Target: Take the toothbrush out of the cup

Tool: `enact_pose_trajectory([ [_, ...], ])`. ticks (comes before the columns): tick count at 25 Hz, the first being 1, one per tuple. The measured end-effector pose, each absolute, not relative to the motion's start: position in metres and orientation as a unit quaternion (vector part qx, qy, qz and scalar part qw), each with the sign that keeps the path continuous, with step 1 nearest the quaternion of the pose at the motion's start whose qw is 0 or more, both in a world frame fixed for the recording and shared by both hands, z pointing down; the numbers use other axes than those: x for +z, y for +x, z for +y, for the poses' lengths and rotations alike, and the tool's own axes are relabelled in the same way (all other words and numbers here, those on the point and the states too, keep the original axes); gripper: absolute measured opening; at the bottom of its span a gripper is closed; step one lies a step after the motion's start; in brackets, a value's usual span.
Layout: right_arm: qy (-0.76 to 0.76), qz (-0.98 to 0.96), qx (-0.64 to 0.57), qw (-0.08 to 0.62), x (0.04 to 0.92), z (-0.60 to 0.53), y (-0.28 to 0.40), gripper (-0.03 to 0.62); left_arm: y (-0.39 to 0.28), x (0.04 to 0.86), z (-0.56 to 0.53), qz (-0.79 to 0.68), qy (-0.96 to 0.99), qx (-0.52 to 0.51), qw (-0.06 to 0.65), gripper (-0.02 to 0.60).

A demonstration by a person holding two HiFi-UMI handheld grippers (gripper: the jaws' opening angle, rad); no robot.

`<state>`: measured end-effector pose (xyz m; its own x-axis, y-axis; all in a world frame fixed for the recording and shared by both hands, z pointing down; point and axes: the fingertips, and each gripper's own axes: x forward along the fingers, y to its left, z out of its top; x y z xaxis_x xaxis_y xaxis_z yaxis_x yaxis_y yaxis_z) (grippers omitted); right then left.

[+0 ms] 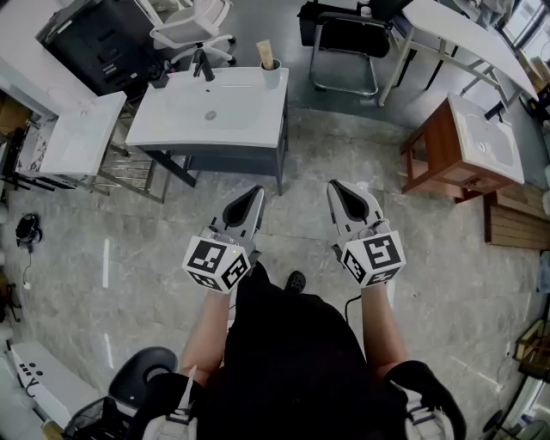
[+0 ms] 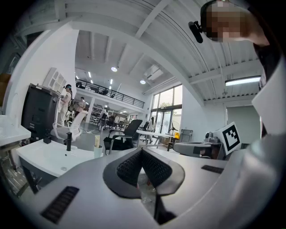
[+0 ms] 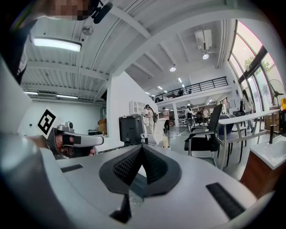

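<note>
A white cup (image 1: 271, 74) stands on the far right corner of a white washbasin (image 1: 172, 120), with a pale toothbrush (image 1: 265, 54) upright in it. Both grippers hover over the floor well short of the basin, held out in front of the person. The left gripper (image 1: 256, 191) and right gripper (image 1: 333, 186) are shut with nothing in them. In the left gripper view the left gripper (image 2: 141, 150) has its pads meeting, and the cup (image 2: 98, 152) with the toothbrush (image 2: 97, 140) shows far off to the left. The right gripper (image 3: 141, 147) has its pads together too; the cup (image 3: 166, 146) is small and distant.
A black faucet (image 1: 203, 66) sits at the basin's back. A wooden vanity with a white top (image 1: 468, 146) stands at the right, a black chair (image 1: 344, 39) and a white table (image 1: 464, 34) beyond. A white chair (image 1: 193, 26) is behind the basin, another white unit (image 1: 82, 137) at the left.
</note>
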<state>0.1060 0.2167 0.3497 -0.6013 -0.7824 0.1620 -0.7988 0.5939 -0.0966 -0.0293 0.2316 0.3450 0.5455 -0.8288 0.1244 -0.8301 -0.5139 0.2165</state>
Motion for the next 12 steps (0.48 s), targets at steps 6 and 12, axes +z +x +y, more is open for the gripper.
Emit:
enact_pose_trajectory([
  [6,0.439,-0.894,0.071,0.058,0.3505,0.22,0.1137,0.032,-0.019,0.3459,0.2326,-0.475,0.871,0.004,0.123,0.014],
  [12,0.444,-0.892,0.071,0.05,0.3495,0.2182,0.1131,0.032,-0.0206,0.3486,0.229,-0.473,0.872,0.008,0.126,0.014],
])
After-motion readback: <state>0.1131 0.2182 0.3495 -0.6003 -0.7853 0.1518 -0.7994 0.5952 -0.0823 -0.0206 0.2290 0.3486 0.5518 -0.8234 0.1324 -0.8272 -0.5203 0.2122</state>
